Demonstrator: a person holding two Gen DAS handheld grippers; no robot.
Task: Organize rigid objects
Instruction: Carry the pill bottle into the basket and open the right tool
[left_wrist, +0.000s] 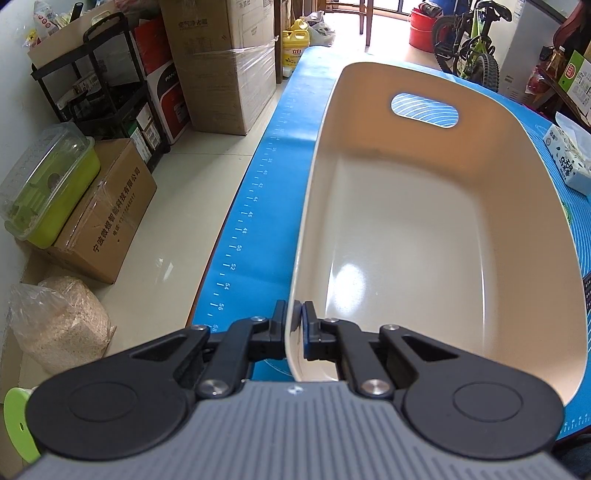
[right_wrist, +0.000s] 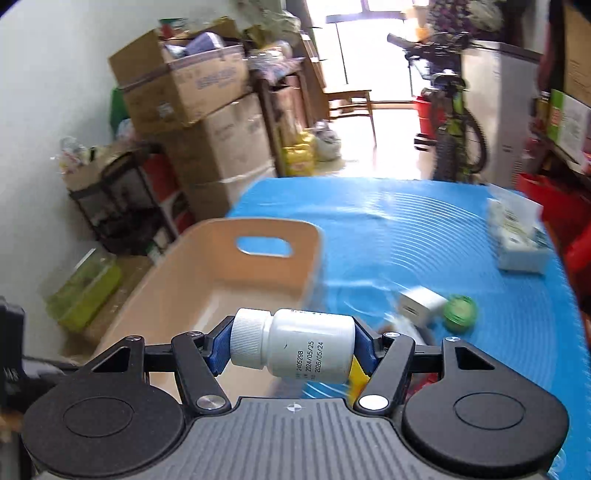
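A cream plastic bin (left_wrist: 424, 221) with a handle slot stands on the blue mat (left_wrist: 280, 192). My left gripper (left_wrist: 294, 317) is shut on the bin's near left rim, one finger outside and one inside. The bin's inside shows nothing in it. In the right wrist view my right gripper (right_wrist: 291, 347) is shut on a white pill bottle (right_wrist: 295, 347), held sideways with its cap to the left, above the mat just right of the bin (right_wrist: 207, 280). A white charger block (right_wrist: 421, 302) and a green round object (right_wrist: 460, 312) lie on the mat beyond it.
A tissue pack (left_wrist: 569, 158) lies at the mat's right side, and it also shows in the right wrist view (right_wrist: 517, 236). Cardboard boxes (left_wrist: 221, 66), a black shelf (left_wrist: 99, 85) and a green container (left_wrist: 51, 184) line the floor to the left. A bicycle (left_wrist: 469, 40) stands beyond the table.
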